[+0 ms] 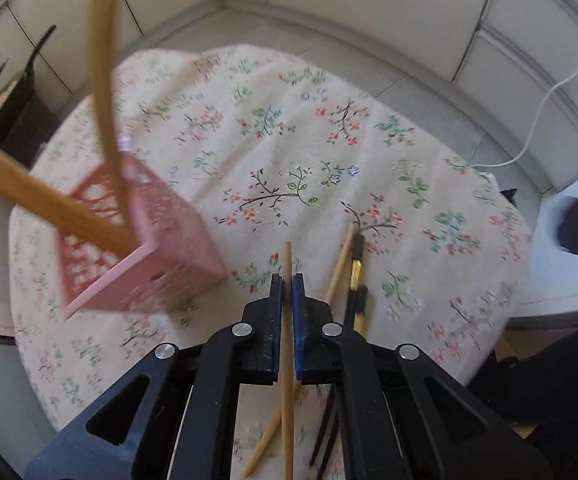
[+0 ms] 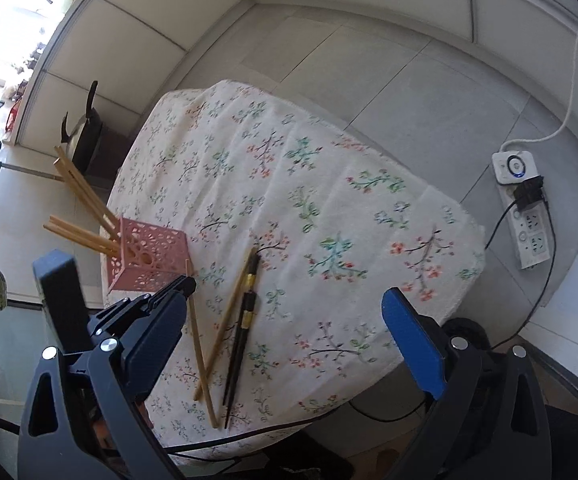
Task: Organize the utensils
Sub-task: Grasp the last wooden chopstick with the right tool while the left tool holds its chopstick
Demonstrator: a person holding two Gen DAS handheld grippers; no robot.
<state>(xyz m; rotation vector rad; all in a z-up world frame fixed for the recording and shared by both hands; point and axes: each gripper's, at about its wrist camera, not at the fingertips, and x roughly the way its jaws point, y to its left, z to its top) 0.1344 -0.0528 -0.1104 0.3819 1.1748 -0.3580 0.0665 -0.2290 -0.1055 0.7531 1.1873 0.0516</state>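
A pink perforated holder [image 1: 141,248] stands at the table's left edge with several wooden chopsticks [image 1: 105,80] leaning out of it; it also shows in the right wrist view [image 2: 149,256]. My left gripper [image 1: 287,280] is shut on a wooden chopstick [image 1: 287,360], just right of the holder. Another wooden chopstick [image 1: 339,268] and a pair of black chopsticks [image 1: 357,280] lie on the cloth to the right. In the right wrist view my left gripper [image 2: 187,284] holds the chopstick [image 2: 201,344]. My right gripper [image 2: 229,304] is open and empty above the table's near edge.
The round table has a floral cloth [image 2: 289,184]. A white power strip [image 2: 523,208] with cables lies on the tiled floor at right. A dark stand with a pan [image 2: 85,136] sits by the wall beyond the holder.
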